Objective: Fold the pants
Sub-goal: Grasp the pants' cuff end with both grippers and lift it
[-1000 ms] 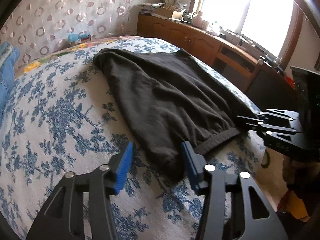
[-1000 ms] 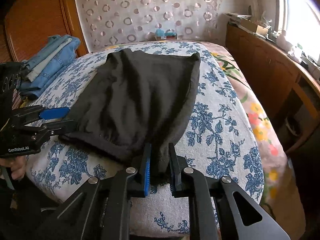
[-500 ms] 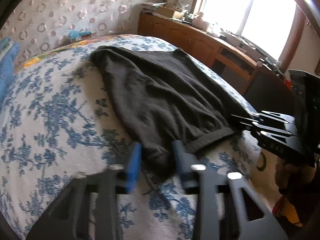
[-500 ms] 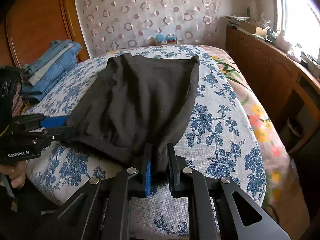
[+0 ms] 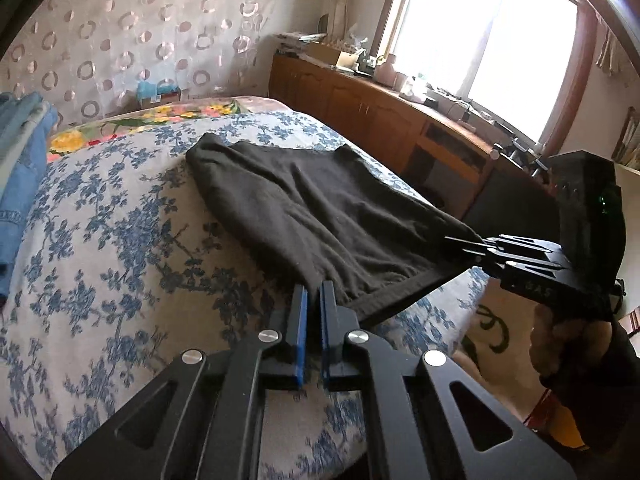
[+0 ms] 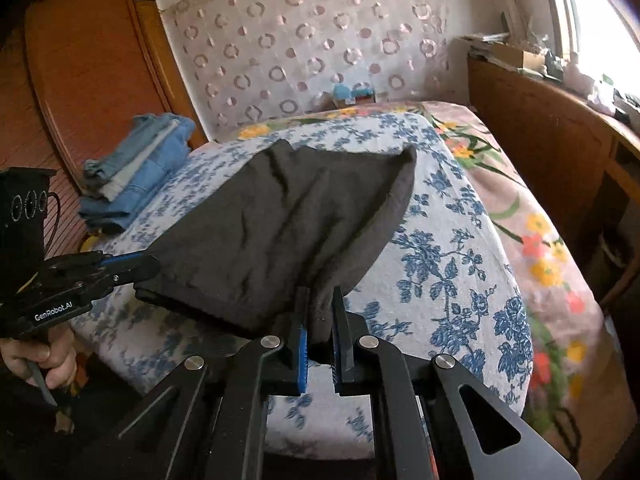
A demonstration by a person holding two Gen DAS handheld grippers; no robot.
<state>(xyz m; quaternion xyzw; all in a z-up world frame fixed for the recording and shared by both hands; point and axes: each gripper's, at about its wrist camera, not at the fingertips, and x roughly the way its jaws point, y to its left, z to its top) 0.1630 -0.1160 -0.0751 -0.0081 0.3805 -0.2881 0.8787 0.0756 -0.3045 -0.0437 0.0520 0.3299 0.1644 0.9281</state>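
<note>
The black pants (image 5: 320, 216) lie along the bed (image 5: 100, 240), their banded end raised off its near edge because my left claw (image 5: 314, 300) and right claw (image 6: 320, 312) each clamp one corner. Pinching both corners keeps that edge taut, which I judge right for carrying it over toward the far end as a fold.

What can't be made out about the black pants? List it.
- Left wrist view: the corner of the black fabric pants in the left gripper is hidden by its fingers.
- Right wrist view: the right gripper hides its corner too.
- Both views: the fabric hides the pants' underside.
</note>
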